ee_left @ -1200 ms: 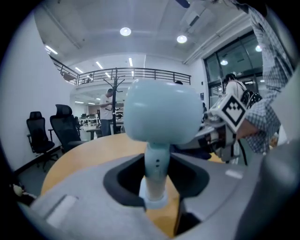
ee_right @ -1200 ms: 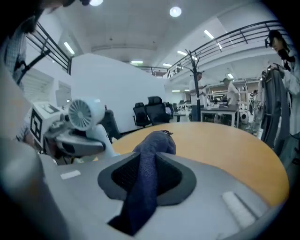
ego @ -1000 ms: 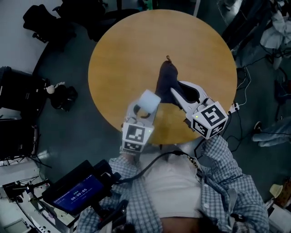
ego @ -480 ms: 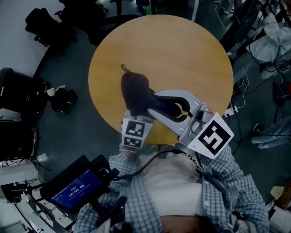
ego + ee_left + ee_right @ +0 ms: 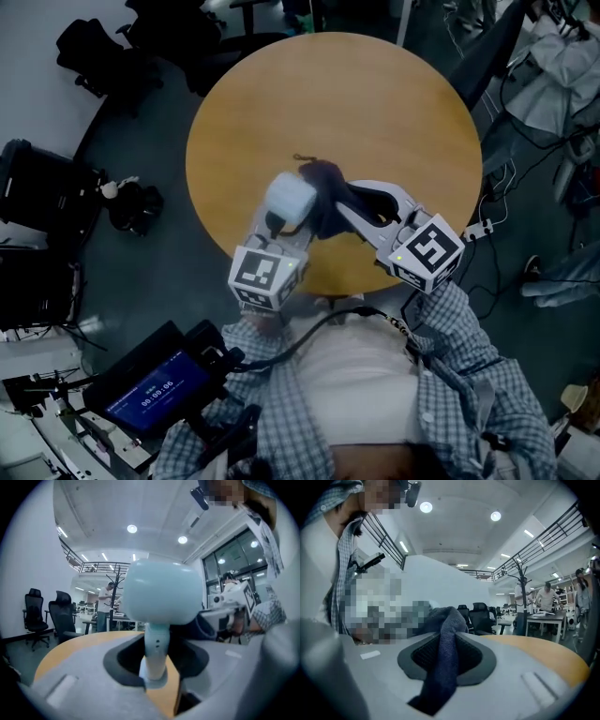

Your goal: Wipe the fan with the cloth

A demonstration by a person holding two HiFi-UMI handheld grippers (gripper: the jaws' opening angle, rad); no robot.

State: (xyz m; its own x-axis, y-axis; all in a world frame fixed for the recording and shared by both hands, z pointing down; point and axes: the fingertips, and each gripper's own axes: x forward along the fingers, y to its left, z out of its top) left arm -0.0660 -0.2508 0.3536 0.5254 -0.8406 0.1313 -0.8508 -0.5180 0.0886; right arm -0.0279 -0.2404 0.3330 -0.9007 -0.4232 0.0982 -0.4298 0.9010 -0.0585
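**A:** What has moved since half a second ago?

**B:** The cloth [image 5: 326, 192] lay right over the fan [image 5: 289, 200] then. It has come off to the right, and the fan's pale head shows again, with the cloth against its right side.

**A:** And the surface, seen from the head?

**B:** A round table [image 5: 375, 103] of smooth yellow-brown wood. Fan and cloth are held over its near part. Around it there is a dark grey floor [image 5: 159, 244], with black chairs [image 5: 94, 42] at the upper left. A small lit screen [image 5: 155, 394] sits beside the person's checked shirt [image 5: 469, 366].

**A:** The left gripper's view?

**B:** The left gripper [image 5: 154, 670] is clamped on the fan's slim stem, its jaws fairly wide round it. The head above is a smooth, rounded block of pale blue-white plastic, standing upright. Behind it are the table's curved edge, two office chairs [image 5: 35, 616] and a coat stand [image 5: 115, 581]. A person [image 5: 104, 606] stands at a desk under round ceiling lights [image 5: 132, 528].

**A:** And the right gripper's view?

**B:** The right gripper [image 5: 440, 667] pinches the cloth with narrow jaws. A dark blue fold of soft, nubbly fabric stands up between the black ridged pads [image 5: 424, 656], and a tail hangs below. The table's edge curves off to the right. Beyond are white walls, a railed upper gallery [image 5: 483, 575] and people [image 5: 546, 597] at desks
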